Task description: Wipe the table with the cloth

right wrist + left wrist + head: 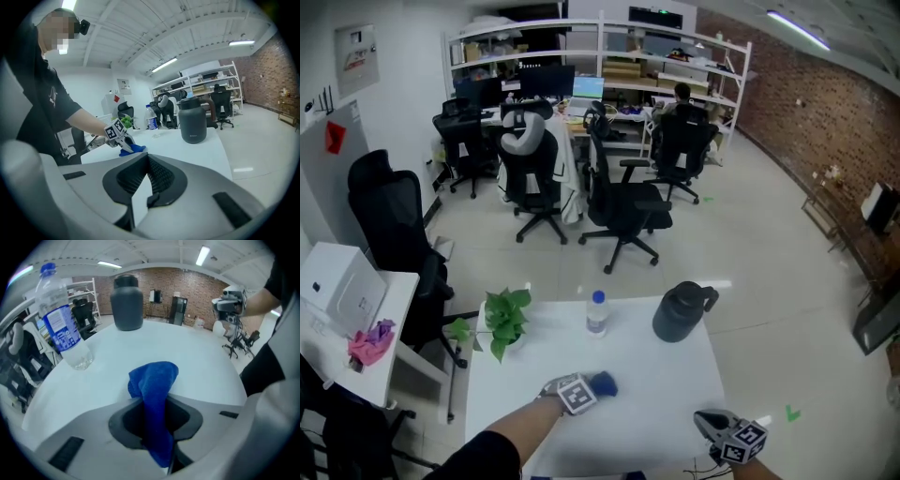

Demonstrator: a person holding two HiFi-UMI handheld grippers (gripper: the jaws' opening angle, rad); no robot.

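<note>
A blue cloth (604, 382) lies bunched on the white table (661, 380), and my left gripper (592, 387) is shut on its near end. In the left gripper view the cloth (155, 380) runs up between the jaws and folds onto the table (201, 352) ahead. My right gripper (706, 423) hovers at the table's front right corner, well apart from the cloth. Its jaws (148, 157) meet at the tips with nothing between them. From the right gripper view, the left gripper (125, 146) presses the cloth (134, 149) onto the tabletop.
A water bottle (596, 312) and a dark grey jug (682, 312) stand along the table's far edge, with a small potted plant (504, 321) at its far left corner. Office chairs (623, 202) and desks fill the room beyond. A side table (356, 309) stands to the left.
</note>
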